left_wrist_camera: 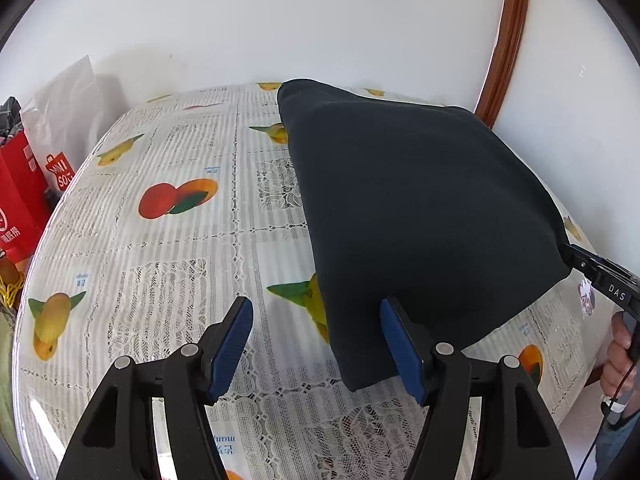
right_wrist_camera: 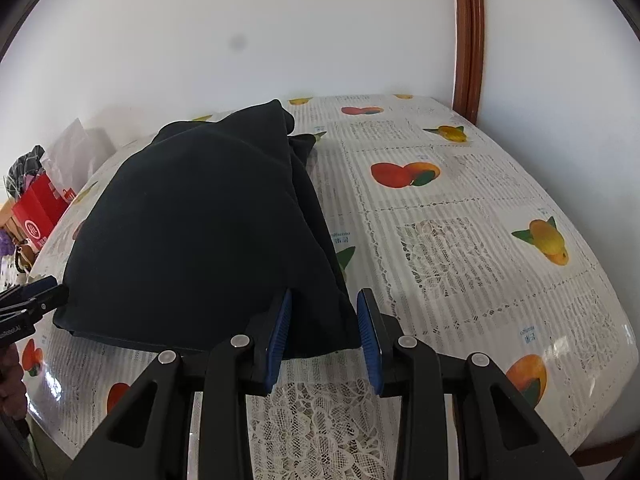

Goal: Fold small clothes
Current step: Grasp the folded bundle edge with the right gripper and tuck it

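A: What does my left wrist view give you?

B: I see my left tongs (left_wrist_camera: 316, 344) with the jaws standing apart, blue pads facing each other. Bare patterned cloth shows between them. The right-hand pad (left_wrist_camera: 400, 348) sits at the near left edge of a dark folded garment (left_wrist_camera: 420, 208), in front of it; nothing is pinched. The garment lies on the counter (left_wrist_camera: 160, 240), which wears a white lace-print covering with fruit pictures. It takes up the right half of the surface. At the far right, the right tongs (left_wrist_camera: 570, 254) reach the garment's right corner, with a hand (left_wrist_camera: 620, 364) below gripping the handle. Red paper bags (left_wrist_camera: 24, 196) stand off the counter's left edge, against a white wall.

A: And the right wrist view?

B: Here my right tongs (right_wrist_camera: 324, 340) have their jaws partly apart, and the garment's (right_wrist_camera: 192, 232) near right corner lies between the pads. I cannot tell whether the pads press on the fabric or only flank it. The garment looks doubled, an upper layer over a lower one, covering the left half of the counter (right_wrist_camera: 480, 220). The left tongs (right_wrist_camera: 36, 296) poke in from the left edge, tips at the garment's left corner.
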